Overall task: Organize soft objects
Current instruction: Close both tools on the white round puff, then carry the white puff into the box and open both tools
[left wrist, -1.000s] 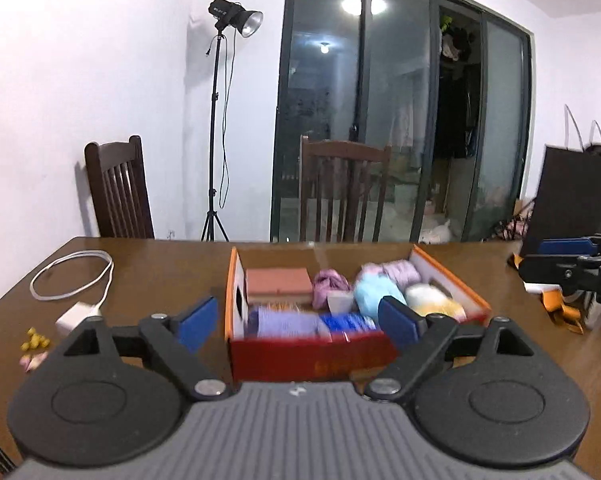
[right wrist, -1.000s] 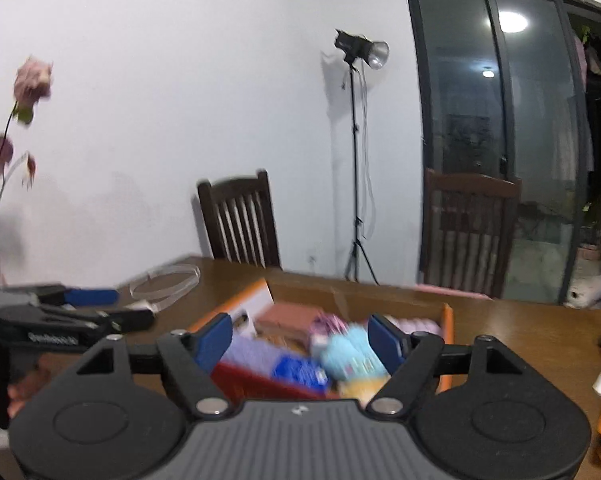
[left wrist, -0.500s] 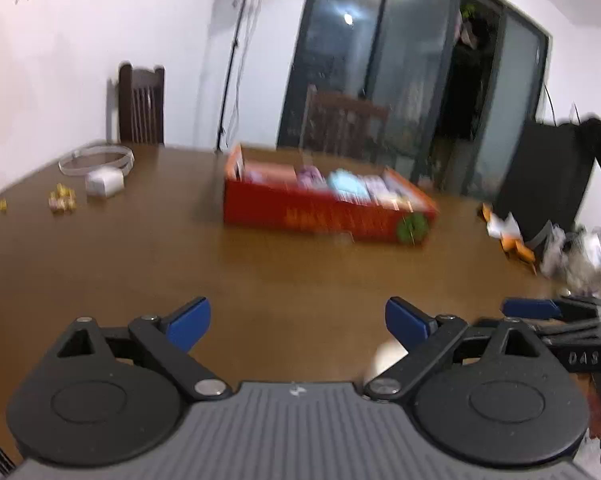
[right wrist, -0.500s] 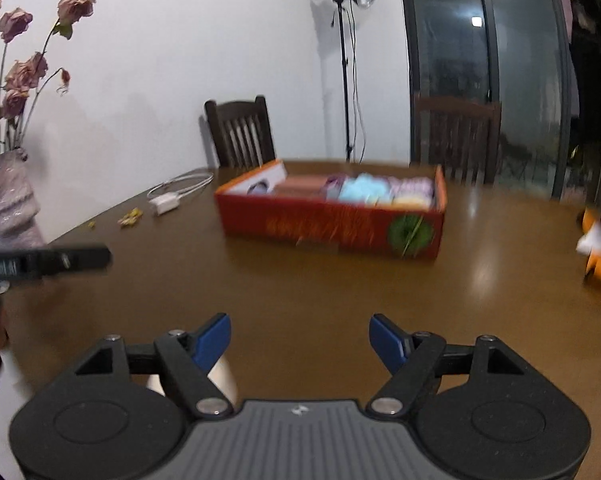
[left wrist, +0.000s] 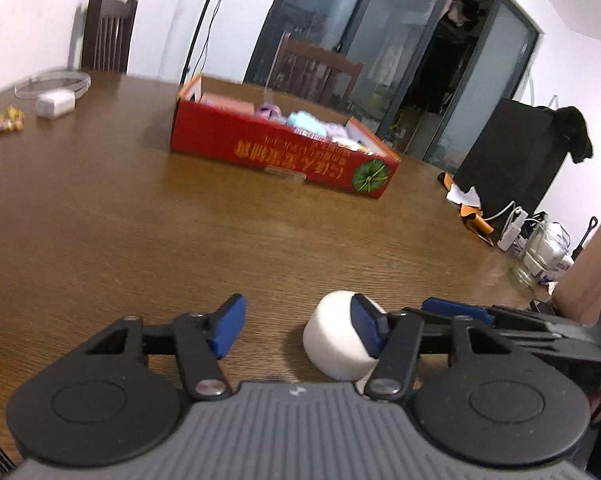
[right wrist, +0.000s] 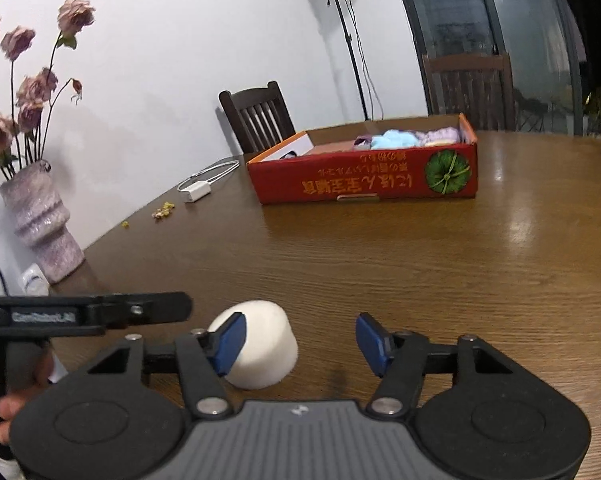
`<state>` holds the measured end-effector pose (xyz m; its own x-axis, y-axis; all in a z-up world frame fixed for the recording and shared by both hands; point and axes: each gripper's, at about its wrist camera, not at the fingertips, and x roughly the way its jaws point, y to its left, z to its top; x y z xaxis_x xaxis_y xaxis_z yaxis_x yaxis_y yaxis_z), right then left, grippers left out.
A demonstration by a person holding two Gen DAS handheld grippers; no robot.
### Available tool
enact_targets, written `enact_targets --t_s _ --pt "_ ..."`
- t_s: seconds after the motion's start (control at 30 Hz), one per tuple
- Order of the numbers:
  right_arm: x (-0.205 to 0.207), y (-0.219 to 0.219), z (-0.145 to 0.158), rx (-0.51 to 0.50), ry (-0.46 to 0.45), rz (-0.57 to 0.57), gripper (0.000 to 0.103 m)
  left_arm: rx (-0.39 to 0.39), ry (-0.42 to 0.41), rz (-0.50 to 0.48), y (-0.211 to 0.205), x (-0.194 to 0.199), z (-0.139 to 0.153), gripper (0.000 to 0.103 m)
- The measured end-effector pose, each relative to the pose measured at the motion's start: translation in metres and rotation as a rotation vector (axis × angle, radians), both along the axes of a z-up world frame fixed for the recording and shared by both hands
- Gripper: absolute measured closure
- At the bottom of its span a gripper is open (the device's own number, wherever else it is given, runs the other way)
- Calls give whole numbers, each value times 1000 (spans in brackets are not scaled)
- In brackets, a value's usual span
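A white soft cylinder lies on the wooden table near its front edge; it also shows in the right wrist view. My left gripper is open, its right pad in front of the cylinder. My right gripper is open, its left pad in front of the cylinder. A red cardboard box farther back holds several soft items, pink, light blue and lilac; it also shows in the right wrist view.
A white charger with cable and small yellow bits lie at the far left. A vase of dried roses stands at the left table edge. Jars and clutter sit at the right. Chairs stand behind the table.
Both grippers pulled back from the box and dropped low near the front edge. The white cylinder now lies between and just ahead of them.
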<state>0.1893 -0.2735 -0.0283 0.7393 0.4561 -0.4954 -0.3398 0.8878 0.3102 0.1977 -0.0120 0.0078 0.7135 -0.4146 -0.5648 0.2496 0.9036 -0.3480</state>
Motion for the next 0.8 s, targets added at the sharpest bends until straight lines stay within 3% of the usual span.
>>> enact_targets --t_s 0.07,0.13,0.27,0.37,0.4,0.5,0.63,0.8 --pt "7 2 -2 13 13 6 47 -15 32 -16 -3 9 -4 57" --pt "11 4 -2 37 21 14 56 -32 56 -41 -4 15 -7 66" --pt "23 7 -9 67 61 40 63 -53 79 -71 -6 22 -12 70" --pt "32 7 -14 108 97 68 74 -107 111 -105 -2 30 -14 82" --pt "35 6 -14 135 112 80 79 -124 122 -113 -2 33 -13 84" --pt "47 4 -11 154 123 83 80 -124 99 -124 -6 44 -5 84" --pt "71 1 18 137 45 61 81 -135 15 -148 -12 80 24 84" --pt "147 -3 86 20 -154 50 81 -145 -123 -209 -23 174 81 84"
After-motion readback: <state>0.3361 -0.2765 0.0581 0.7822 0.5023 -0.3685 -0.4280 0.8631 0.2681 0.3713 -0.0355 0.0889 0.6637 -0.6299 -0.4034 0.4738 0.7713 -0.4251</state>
